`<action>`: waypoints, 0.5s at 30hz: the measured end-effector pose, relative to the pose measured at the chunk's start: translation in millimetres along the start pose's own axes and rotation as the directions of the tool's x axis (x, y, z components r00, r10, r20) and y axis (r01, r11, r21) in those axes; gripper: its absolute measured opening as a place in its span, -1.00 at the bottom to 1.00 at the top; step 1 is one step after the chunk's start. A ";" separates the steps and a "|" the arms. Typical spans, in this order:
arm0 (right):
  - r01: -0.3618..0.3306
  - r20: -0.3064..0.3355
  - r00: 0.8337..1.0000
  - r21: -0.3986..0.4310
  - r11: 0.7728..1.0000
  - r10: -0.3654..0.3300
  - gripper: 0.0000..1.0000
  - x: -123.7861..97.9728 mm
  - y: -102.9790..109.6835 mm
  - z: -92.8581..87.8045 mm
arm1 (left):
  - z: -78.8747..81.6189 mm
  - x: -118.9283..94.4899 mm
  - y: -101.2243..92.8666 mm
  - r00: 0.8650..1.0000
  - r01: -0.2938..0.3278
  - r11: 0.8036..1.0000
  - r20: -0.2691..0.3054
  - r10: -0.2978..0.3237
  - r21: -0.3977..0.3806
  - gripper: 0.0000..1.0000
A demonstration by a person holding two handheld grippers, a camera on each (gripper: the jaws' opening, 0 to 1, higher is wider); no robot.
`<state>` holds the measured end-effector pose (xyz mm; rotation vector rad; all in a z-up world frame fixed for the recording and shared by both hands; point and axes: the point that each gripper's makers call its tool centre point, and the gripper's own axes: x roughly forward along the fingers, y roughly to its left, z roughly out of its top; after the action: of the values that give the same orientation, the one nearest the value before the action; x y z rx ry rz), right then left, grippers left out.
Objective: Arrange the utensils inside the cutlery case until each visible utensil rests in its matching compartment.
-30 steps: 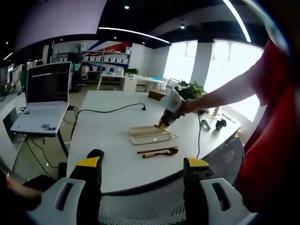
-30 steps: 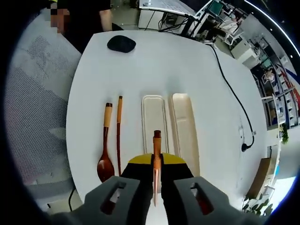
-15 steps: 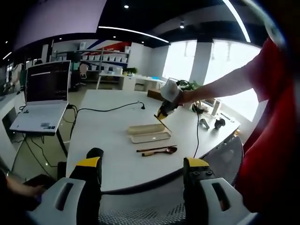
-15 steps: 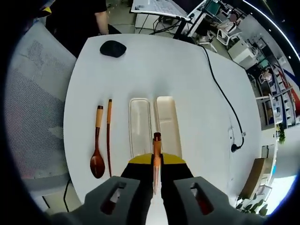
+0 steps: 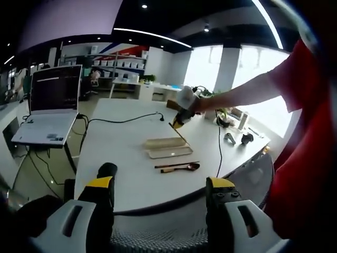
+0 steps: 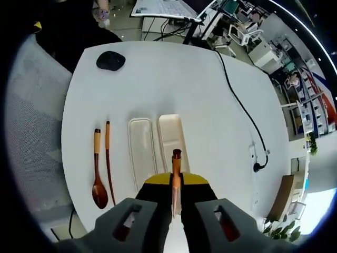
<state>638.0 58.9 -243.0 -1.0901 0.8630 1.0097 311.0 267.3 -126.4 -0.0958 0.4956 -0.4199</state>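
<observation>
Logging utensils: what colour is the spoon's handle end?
Light tan, above a darker brown wooden spoon bowl; clearest in the right gripper view.

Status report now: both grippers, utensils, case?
Right gripper shut on chopstick, above case. Left gripper open, idle. Spoon, second chopstick on table beside case.

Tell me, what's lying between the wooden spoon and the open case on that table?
In the right gripper view, a single chopstick lies on the table between the wooden spoon and the open case, beside the spoon.
</observation>
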 end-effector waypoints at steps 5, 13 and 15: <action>-0.013 -0.078 0.997 0.041 0.999 0.016 -0.98 12.9 -8.1 2.0 | -1.0 2.4 4.8 1.000 -0.006 1.000 0.002 0.006 -0.027 0.45; -0.071 -0.077 0.994 0.100 0.993 0.078 -0.98 32.6 -7.8 14.8 | -7.3 3.3 9.7 1.000 -0.018 0.998 -0.022 0.017 -0.055 0.46; -0.075 -0.074 0.994 0.085 0.994 0.081 -0.98 34.3 -4.4 17.7 | -6.1 3.1 9.2 1.000 -0.019 0.999 -0.023 0.018 -0.044 0.46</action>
<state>654.1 82.8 -269.0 -1.0376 1.0087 0.9929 313.9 274.4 -134.9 -0.1292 0.5280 -0.3922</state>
